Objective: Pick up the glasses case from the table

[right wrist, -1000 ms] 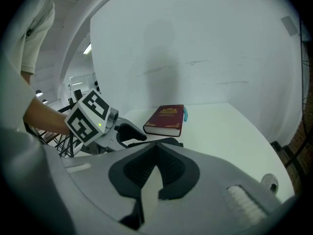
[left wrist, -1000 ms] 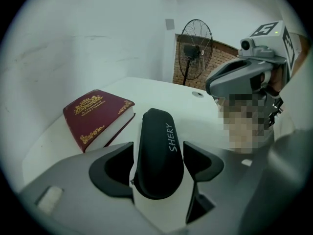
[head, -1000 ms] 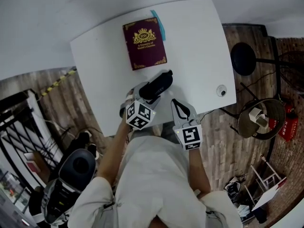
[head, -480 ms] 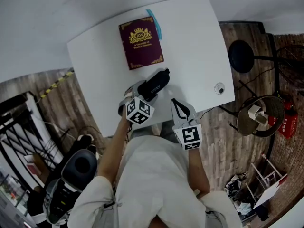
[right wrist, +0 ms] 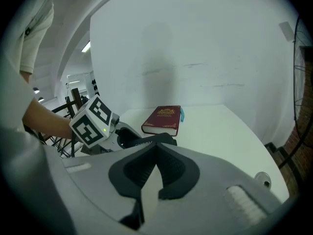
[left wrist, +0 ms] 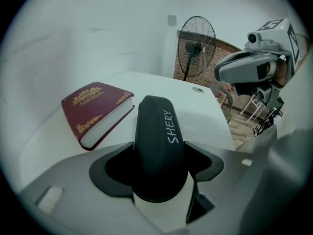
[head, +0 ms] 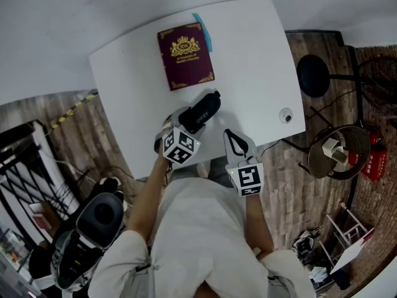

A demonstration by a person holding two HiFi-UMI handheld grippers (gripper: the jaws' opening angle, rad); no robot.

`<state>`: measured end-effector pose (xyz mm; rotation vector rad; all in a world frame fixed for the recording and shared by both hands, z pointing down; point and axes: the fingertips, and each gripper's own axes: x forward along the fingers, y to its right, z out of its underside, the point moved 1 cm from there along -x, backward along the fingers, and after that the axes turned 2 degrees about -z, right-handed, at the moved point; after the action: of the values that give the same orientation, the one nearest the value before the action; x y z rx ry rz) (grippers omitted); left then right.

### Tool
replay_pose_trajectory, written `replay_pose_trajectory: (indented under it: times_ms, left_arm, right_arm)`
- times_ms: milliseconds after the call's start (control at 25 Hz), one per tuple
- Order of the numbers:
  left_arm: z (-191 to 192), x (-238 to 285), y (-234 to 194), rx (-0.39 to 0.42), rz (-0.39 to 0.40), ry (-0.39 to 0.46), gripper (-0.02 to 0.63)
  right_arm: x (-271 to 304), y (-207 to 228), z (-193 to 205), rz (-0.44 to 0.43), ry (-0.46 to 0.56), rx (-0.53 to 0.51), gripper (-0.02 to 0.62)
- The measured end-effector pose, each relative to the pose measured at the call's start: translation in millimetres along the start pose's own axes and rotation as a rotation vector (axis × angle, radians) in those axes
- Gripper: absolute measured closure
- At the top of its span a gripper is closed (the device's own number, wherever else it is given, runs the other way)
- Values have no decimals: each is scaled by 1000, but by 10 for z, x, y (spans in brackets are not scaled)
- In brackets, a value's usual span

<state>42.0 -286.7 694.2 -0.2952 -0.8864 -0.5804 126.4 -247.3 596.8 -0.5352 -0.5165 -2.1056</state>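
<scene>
Near the book [left wrist: 95, 111], the glasses case [left wrist: 159, 131] is being clamped in the left gripper [left wrist: 159, 166]; lifting off the table [head: 254, 61] seems outstanding; the right gripper [right wrist: 155, 173] is being held closed, empty

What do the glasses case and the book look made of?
The glasses case looks matte black, plastic or leatherette: smooth rounded shell, dull sheen, white lettering. The book: hardcover, maroon leather-look boards with gold stamping, pale paper edges.

The white table [head: 248, 61] fills the upper middle of the head view. A maroon book [head: 185, 56] lies near its top edge, a blue strip [head: 203, 31] against the book's upper right. A small round object [head: 285, 115] sits near the table's right corner.
</scene>
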Motion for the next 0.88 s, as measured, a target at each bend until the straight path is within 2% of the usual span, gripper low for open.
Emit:
replay_pose_trajectory:
  times_ms: [400, 880]
  left_arm:
    - [-266, -468, -61, -11, -52, 125, 267]
    - [-737, -1540, -323, -75, -156, 410, 267]
  right_arm:
    - [-64, -107, -213, 15, 48, -52, 591]
    - [-269, -355, -825, 21, 188, -161, 591]
